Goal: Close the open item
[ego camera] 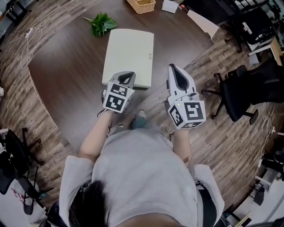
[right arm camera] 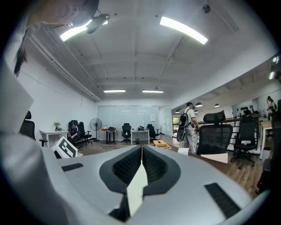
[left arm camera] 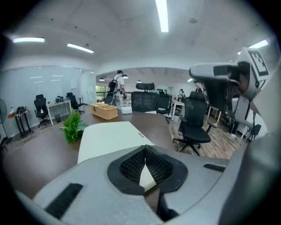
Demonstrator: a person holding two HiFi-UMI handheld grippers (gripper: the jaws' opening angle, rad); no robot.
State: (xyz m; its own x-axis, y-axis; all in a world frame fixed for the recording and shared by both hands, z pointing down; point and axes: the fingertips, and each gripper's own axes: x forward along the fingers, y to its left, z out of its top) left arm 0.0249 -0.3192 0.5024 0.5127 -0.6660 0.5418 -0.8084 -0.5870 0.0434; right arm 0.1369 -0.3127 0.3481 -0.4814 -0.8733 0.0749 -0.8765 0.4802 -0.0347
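1. A leafy green sprig lies on the table just beyond the far left corner of the laptop. A wicker basket stands farther back, with a small white box to its right. A white board rests at the table's right edge.
2. The left gripper hangs over the laptop's near edge. Its jaws are pressed together with nothing pinched. The right gripper is just beside the laptop's near right corner, over bare wood. Its jaws also meet at the tips and hold nothing.
3. The table is dark brown with a rounded edge and stands on a plank floor. Thin cables trail across the floor at the left.
4. Black office chairs stand to the right of the table. The room is an open office with strip lights, desks and glass partitions. In the left gripper view a person with a backpack stands behind the table.
5. The laptop lies near the middle of the table, straight ahead of the person holding the grippers. It is a pale, greenish-white slab lying flat, with its lid down. The lid is plain apart from a small mark near its right edge.
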